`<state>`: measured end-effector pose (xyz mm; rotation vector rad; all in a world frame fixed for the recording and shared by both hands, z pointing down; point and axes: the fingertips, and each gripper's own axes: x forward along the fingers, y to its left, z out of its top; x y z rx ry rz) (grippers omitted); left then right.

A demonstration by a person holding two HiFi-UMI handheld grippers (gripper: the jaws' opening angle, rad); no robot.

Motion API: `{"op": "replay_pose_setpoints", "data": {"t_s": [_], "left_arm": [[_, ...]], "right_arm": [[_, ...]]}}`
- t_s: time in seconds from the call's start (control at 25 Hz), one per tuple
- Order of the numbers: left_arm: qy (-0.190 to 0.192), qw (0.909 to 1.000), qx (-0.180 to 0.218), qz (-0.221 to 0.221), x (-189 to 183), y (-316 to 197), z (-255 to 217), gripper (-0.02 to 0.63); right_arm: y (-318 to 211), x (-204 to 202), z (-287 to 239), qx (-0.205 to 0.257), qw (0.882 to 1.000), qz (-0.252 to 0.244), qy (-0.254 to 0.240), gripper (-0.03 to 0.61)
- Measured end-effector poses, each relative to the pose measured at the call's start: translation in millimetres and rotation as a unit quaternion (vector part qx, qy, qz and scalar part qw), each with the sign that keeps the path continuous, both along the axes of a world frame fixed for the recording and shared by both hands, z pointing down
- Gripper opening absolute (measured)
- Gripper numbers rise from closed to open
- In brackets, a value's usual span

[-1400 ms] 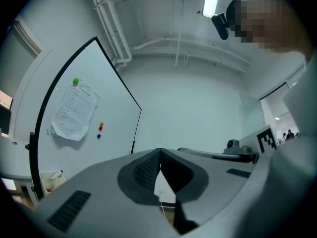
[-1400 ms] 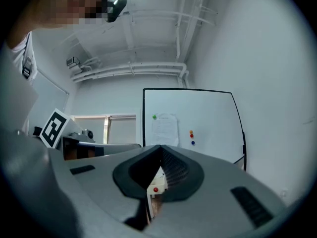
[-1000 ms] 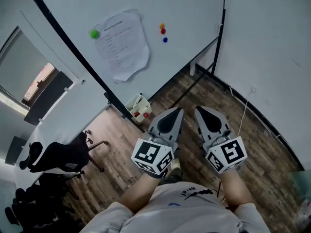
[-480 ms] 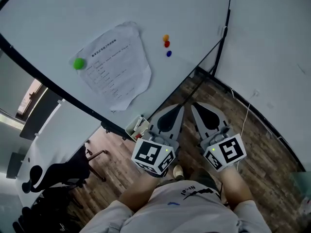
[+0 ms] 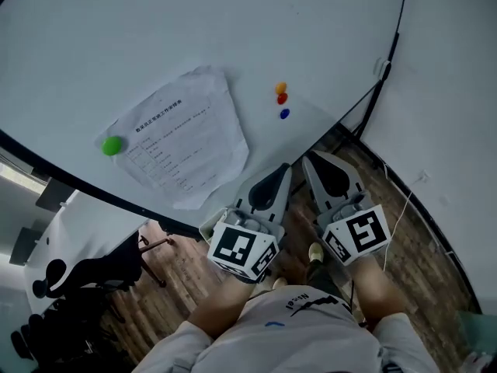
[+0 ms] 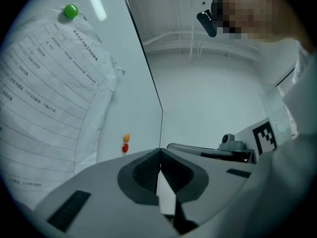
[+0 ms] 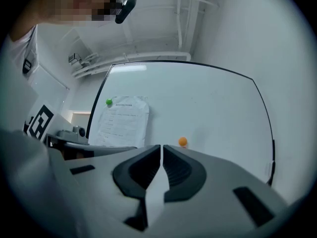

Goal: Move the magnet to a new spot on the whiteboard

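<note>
A black chair (image 5: 85, 274) stands at the lower left, past the whiteboard's (image 5: 155, 45) edge. On the board a green magnet (image 5: 112, 145) pins the upper left corner of a printed sheet (image 5: 186, 142). Below the sheet's right side the left gripper (image 5: 284, 169) points toward the board, jaws pressed together on nothing. Right of the sheet an orange magnet (image 5: 281, 88), a red magnet (image 5: 282, 98) and a blue magnet (image 5: 284, 113) sit in a short column, clear of both grippers. The right gripper (image 5: 309, 160), just beside the left, also has its jaws together and empty.
</note>
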<state>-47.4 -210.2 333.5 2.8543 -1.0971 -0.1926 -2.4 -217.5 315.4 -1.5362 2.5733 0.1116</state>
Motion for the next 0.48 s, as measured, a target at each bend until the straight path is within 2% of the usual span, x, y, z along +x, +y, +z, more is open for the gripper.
{"op": "replay_pose_setpoints", "data": {"t_s": [0.28,0.48], "left_arm": [[-0.006,0.9979,0.003,-0.064,15.3,-52.2,-7.9,0.011],[-0.012,0.9942,0.003,-0.107,13.5,-72.6,-4.8,0.011]], "right_arm": [[-71.8,14.7,-15.5,0.021,0.999,-0.047,0.012,0.014],[-102.2,14.3,-13.0,0.022,0.997,-0.079,0.015,0.018]]}}
